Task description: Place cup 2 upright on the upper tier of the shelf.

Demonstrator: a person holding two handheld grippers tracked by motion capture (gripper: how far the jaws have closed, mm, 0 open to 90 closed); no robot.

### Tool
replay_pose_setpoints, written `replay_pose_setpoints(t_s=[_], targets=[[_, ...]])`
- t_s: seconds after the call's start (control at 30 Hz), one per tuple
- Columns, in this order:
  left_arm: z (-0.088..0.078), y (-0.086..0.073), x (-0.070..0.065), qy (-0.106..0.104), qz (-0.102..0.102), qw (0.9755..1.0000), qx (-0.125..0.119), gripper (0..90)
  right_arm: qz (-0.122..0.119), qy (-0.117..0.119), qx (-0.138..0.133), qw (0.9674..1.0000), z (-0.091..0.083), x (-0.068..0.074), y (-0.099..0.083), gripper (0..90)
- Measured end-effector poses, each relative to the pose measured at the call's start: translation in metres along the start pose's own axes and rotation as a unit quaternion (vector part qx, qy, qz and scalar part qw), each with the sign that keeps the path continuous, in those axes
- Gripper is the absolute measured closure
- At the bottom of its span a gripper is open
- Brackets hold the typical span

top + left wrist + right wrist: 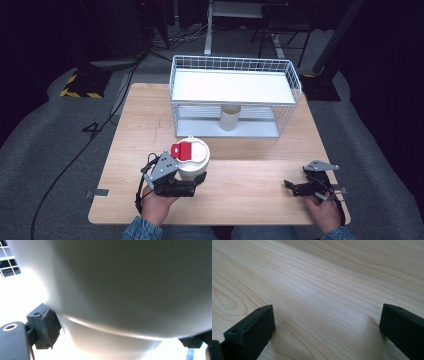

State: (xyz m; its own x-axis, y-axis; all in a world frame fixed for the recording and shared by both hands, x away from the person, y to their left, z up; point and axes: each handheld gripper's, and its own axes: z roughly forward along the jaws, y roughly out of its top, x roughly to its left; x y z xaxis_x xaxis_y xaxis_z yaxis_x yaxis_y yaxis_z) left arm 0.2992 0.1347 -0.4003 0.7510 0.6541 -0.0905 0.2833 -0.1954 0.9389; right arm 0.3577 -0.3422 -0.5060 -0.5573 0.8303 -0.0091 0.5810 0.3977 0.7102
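Left gripper (199,181) was clamped on the cup (192,161), in front of the rack (232,95). Right gripper (290,186) sat apart, empty. I'd lift straight, keeping the lid level.

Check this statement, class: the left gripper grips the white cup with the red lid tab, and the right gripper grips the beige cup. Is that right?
Wrong about the right gripper: in the right gripper view its jaws stand open over bare table. In the high view the beige cup sits inside the wire rack. The left gripper does grip the white cup.

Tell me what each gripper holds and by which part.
The left gripper grips the white cup with the red-tabbed lid by its body below the lid rim, jaws on opposite sides. The right gripper is open above the table, holding nothing.
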Motion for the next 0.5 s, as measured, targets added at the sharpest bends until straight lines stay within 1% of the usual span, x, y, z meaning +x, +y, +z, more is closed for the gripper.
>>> replay_pose_setpoints(t_s=[0.13, 0.17, 0.2, 0.27, 0.3, 0.33, 0.43, 0.5], targets=[[0.0, 0.009, -0.001, -0.004, 0.002, 1.0, 0.004, 10.8, 0.0, 0.0, 0.0, 1.0, 0.0, 0.0, 0.0, 0.5], [0.001, 0.012, -0.001, -0.005, -0.001, 1.0, 0.003, 10.9, 0.0, 0.0, 0.0, 1.0, 0.0, 0.0, 0.0, 0.6], [0.001, 0.015, -0.001, -0.005, 0.005, 1.0, 0.003, 10.9, 0.0, 0.0, 0.0, 1.0, 0.0, 0.0, 0.0, 0.6], [0.002, 0.02, -0.001, -0.006, 0.009, 0.9999, 0.003, 10.8, -0.001, 0.0, 0.0, 1.0, 0.0, 0.0, 0.0, 0.6], [0.002, 0.02, -0.001, -0.006, 0.009, 0.9999, 0.003, 10.8, -0.001, 0.0, 0.0, 1.0, 0.0, 0.0, 0.0, 0.6], [0.002, 0.026, 0.0, -0.008, 0.011, 0.9999, 0.004, 10.9, -0.001, 0.0, 0.0, 1.0, 0.0, 0.0, 0.0, 0.6], [0.003, 0.034, 0.002, -0.01, 0.015, 0.9998, 0.004, 10.9, -0.001, 0.0, 0.0, 1.0, 0.0, 0.0, 0.0, 0.6], [0.005, 0.038, 0.004, -0.013, 0.012, 0.9998, 0.003, 10.9, -0.001, 0.0, 0.0, 1.0, 0.0, 0.0, 0.0, 0.6]])
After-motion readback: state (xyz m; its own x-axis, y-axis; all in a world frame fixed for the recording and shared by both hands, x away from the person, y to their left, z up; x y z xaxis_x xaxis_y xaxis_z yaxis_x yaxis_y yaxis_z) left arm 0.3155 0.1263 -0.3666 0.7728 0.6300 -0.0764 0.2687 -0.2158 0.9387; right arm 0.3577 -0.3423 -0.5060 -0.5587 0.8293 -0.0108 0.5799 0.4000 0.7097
